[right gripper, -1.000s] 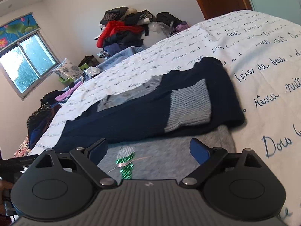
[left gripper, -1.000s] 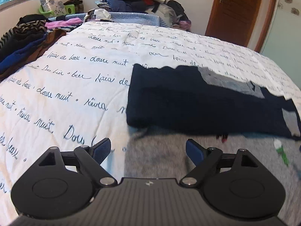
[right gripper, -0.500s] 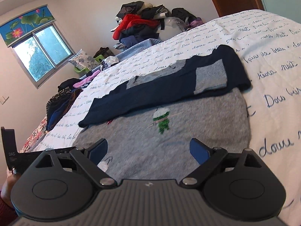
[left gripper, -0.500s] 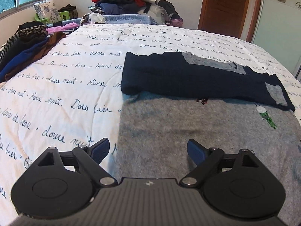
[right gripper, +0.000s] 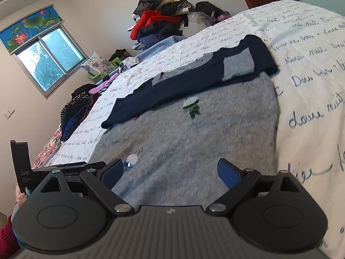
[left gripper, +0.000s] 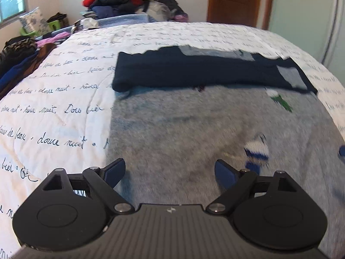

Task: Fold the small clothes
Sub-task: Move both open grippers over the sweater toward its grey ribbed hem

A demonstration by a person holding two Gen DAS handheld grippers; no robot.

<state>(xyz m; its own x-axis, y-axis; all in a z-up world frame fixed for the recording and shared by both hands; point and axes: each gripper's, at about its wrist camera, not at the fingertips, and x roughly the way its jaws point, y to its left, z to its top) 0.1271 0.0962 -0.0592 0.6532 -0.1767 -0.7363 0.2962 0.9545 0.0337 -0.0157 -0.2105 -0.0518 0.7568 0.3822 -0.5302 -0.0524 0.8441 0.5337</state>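
A small grey knitted sweater lies flat on the bed, with small green and blue motifs. Its navy sleeves with grey patches are folded across its far part. My left gripper hovers open over the sweater's near left part, nothing between its fingers. My right gripper hovers open over the near right part, also empty. The left gripper's body shows at the left edge of the right wrist view.
The bed has a white quilt with dark script. Folded dark clothes lie along the bed's left side. A heap of clothes stands at the far end. A wooden door is behind.
Both grippers have pulled back toward the near edge of the sweater, so more grey fabric now shows ahead of them. Both stay open and empty.
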